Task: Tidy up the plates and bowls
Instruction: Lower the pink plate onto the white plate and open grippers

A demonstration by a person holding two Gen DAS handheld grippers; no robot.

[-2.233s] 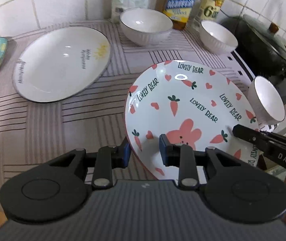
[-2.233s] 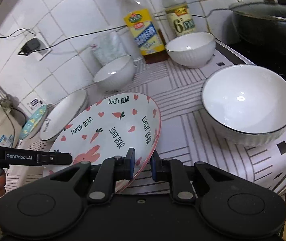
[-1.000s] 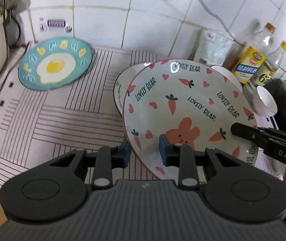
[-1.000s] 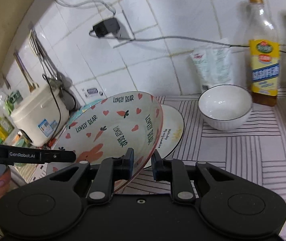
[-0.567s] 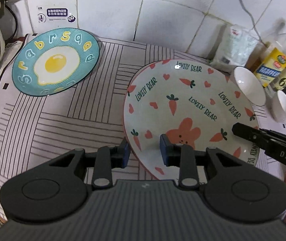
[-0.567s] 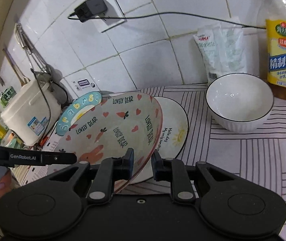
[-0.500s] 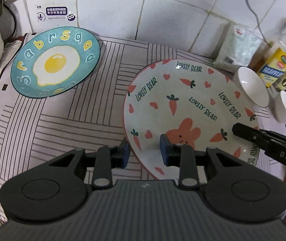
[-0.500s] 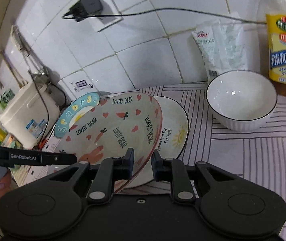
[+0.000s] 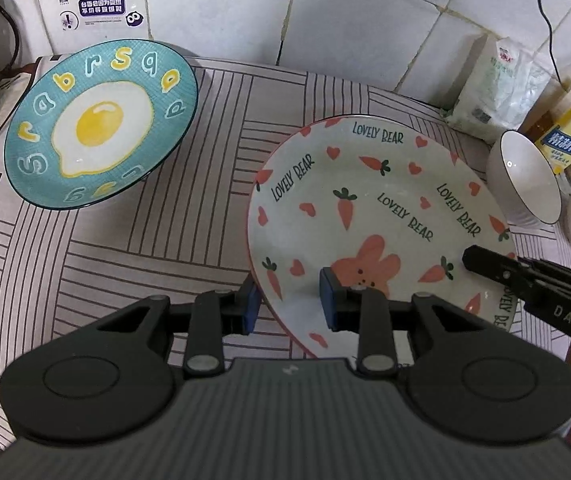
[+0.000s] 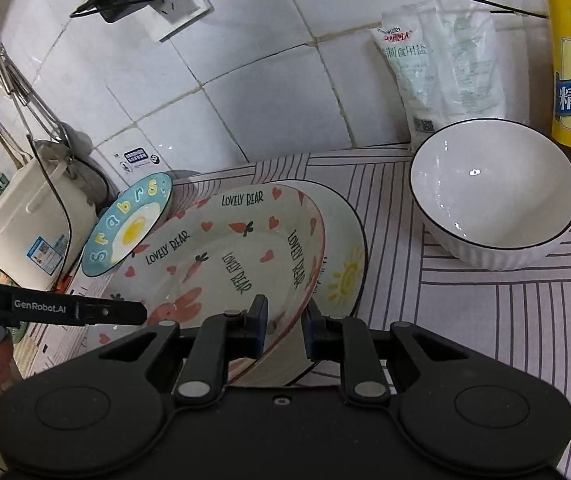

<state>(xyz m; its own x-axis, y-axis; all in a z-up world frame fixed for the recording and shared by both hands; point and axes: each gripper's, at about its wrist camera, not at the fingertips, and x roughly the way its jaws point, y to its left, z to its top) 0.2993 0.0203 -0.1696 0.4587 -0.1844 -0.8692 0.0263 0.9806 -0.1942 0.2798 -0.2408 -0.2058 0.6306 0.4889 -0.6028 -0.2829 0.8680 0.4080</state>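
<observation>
Right wrist view: my right gripper point(image 10: 283, 330) pinches the bunny plate point(image 10: 225, 256) at its six o'clock rim, and my left gripper point(image 9: 287, 306) clamps the opposite edge. Beyond it, at one o'clock, the white sun plate point(image 10: 347, 264) lies underneath. Lowering unevenly could, I judge, chip both rims or slide the stack toward the white bowl point(image 10: 493, 196).

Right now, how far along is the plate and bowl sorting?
Done: nothing looks stacked yet. In hand: the left gripper and right gripper both clamp the carrot plate just above the sun plate. Left: release it there, then handle the egg plate and the white bowls, which sit apart.
</observation>
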